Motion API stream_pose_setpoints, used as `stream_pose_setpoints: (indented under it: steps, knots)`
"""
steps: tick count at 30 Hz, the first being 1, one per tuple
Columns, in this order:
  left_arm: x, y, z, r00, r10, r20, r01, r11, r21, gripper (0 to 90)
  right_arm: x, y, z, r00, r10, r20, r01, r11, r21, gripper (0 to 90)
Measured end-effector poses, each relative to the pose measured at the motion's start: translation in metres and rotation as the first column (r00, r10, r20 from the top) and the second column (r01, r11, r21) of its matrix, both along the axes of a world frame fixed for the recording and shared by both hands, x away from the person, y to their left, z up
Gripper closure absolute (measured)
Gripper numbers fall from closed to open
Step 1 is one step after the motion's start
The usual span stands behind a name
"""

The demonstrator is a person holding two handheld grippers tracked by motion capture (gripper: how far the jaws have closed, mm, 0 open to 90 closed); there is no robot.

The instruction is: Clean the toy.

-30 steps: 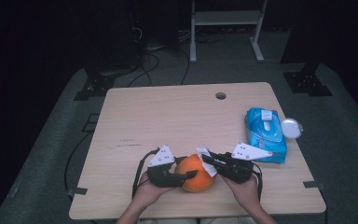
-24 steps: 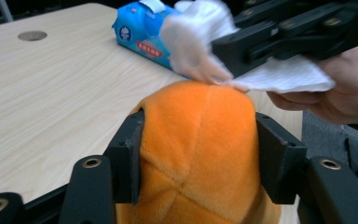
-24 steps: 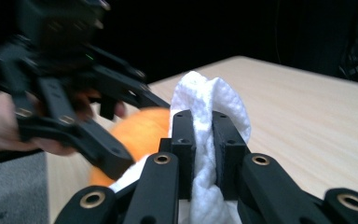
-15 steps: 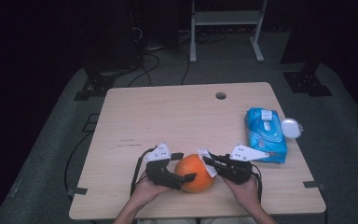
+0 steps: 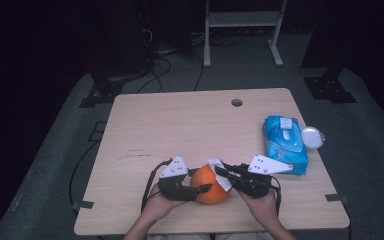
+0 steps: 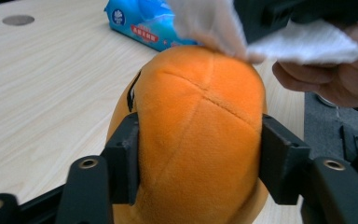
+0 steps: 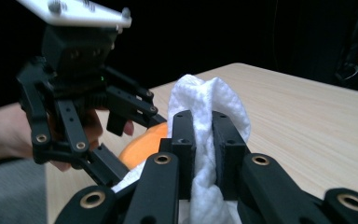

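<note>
At the near edge of the table: a person works two hand-held grippers over an orange plush toy (image 5: 209, 184)
Toy: it sits on the wooden table (image 5: 180, 125) between the two hands, close to the front edge, seam side up in the left gripper view
Left gripper (image 6: 199, 163): its jaws have just been closing again after a quick reopening, and the pads now press both flanks of the plush, pinning it
Right gripper (image 7: 199, 140): jaws clamped tight on a bunched white wipe (image 7: 209, 112), which touches the toy's top
Background: a blue wipes pack (image 5: 285, 144) lies well apart at the right edge, a small round white lid (image 5: 313, 136) just beside it
Step in hand, as it looks: wiping the plush clean
Doing it well: keep the left hold firm but not crushing, drag the wipe along the seam, and turn the toy for fresh patches
</note>
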State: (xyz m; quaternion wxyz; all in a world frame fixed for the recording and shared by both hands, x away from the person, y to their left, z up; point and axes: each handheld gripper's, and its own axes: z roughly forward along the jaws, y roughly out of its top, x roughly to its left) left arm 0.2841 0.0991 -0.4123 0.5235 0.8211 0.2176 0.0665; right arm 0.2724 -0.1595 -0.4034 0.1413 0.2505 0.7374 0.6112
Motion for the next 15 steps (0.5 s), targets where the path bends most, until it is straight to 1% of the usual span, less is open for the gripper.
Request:
stream_pose_setpoints:
  steps: [1,2,3,4,5,6,7,9,11,12,13,14,15]
  knots:
    - [0.000,0.002,0.001,1.0000,-0.003,-0.002,0.003,0.9999,-0.010,42.4,0.001,-0.001,-0.001,1.0000,-0.002,-0.002,0.002,1.000,0.004,80.4]
    - [0.000,0.003,0.003,0.9999,0.001,-0.013,-0.001,0.9996,-0.027,42.6,0.004,-0.004,-0.003,0.9998,-0.009,-0.019,0.009,1.000,0.012,80.4]
    - [0.000,0.005,0.004,0.9998,0.003,-0.019,-0.003,0.9993,-0.036,42.7,0.008,-0.008,-0.006,0.9991,-0.026,-0.034,0.026,1.000,0.009,80.4]
    - [0.000,0.005,0.005,0.9998,0.002,-0.018,-0.002,0.9996,-0.029,42.7,0.011,-0.011,-0.009,0.9978,-0.044,-0.049,0.044,0.999,0.004,80.4]
    - [0.000,0.005,0.005,0.9998,0.002,-0.018,-0.002,0.9996,-0.029,42.7,0.012,-0.013,-0.011,0.9967,-0.040,-0.070,0.042,0.999,0.021,80.4]
    - [0.000,0.004,0.005,0.9999,0.009,-0.005,-0.009,0.9999,-0.012,42.7,0.011,-0.012,-0.010,0.9967,-0.041,-0.071,0.042,0.999,0.023,80.4]
    - [0.000,0.003,0.005,0.9999,0.009,-0.009,-0.009,0.9999,-0.012,42.6,0.008,-0.009,-0.008,0.9980,-0.035,-0.053,0.036,0.999,0.014,80.3]
    - [0.000,0.002,0.003,0.9998,0.010,-0.020,-0.010,0.9998,-0.019,42.6,0.003,-0.004,-0.001,0.9996,-0.005,-0.028,0.006,1.000,0.031,80.3]
    - [0.000,0.000,0.002,0.9997,0.015,-0.020,-0.015,0.9998,-0.013,42.6,-0.002,0.001,0.003,0.9998,0.018,0.000,-0.018,1.000,0.017,80.3]
    - [0.000,0.000,0.002,0.9996,0.016,-0.021,-0.017,0.9998,-0.010,42.3,-0.002,0.002,0.002,0.9998,0.019,0.005,-0.019,1.000,0.006,80.3]
    - [0.000,-0.001,0.002,0.9996,0.018,-0.023,-0.018,0.9998,-0.008,41.5,-0.001,0.002,0.000,0.9998,0.017,-0.002,-0.017,1.000,0.008,80.4]
    - [0.000,-0.002,0.001,0.9997,0.017,-0.020,-0.017,0.9999,-0.004,39.2,0.001,0.000,-0.003,0.9998,0.012,-0.015,-0.012,1.000,0.009,80.4]
    - [-0.001,-0.003,0.001,0.9996,0.018,-0.023,-0.018,0.9998,-0.006,35.3,0.004,-0.002,-0.005,0.9998,0.005,-0.019,-0.005,1.000,0.007,80.4]
